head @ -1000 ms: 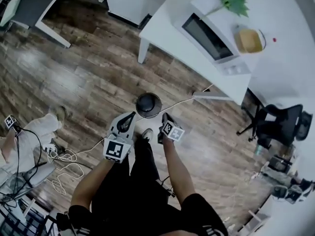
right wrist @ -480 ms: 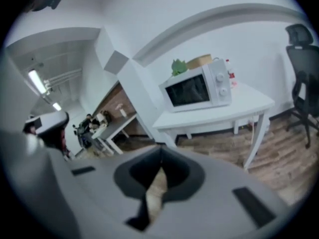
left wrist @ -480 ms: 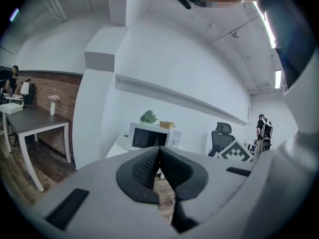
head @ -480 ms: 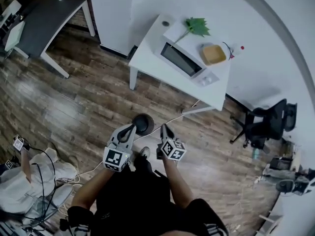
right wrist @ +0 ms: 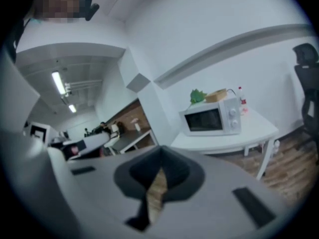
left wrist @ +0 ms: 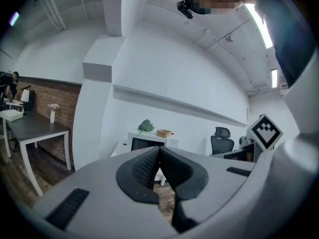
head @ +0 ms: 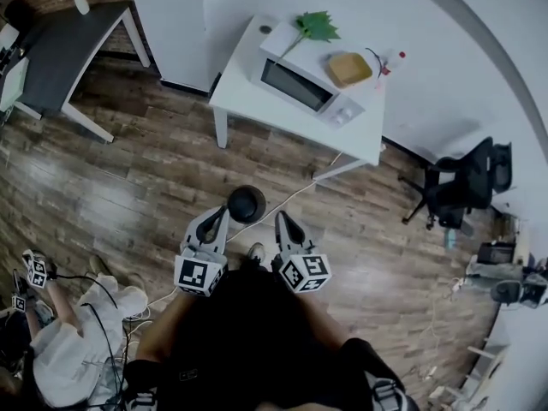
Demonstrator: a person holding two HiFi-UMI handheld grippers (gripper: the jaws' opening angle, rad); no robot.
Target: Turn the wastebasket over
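Left hand-held gripper point(head: 220, 216) and right hand-held gripper point(head: 282, 219) have risen, both pressed together and empty. The round black plastic wastebasket point(head: 247, 202) stands released at frame centre on the wooden floor point(head: 128, 187), so the task looks finished.

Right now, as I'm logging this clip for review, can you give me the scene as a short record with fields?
left tongs: shut, empty, held above the floor
right tongs: shut, empty, beside the left tongs
wastebasket: dark, round, on the wood floor just ahead of both tongs, untouched; which end is up cannot be told
table: white, beyond the wastebasket, bearing a microwave
person: low at the left edge
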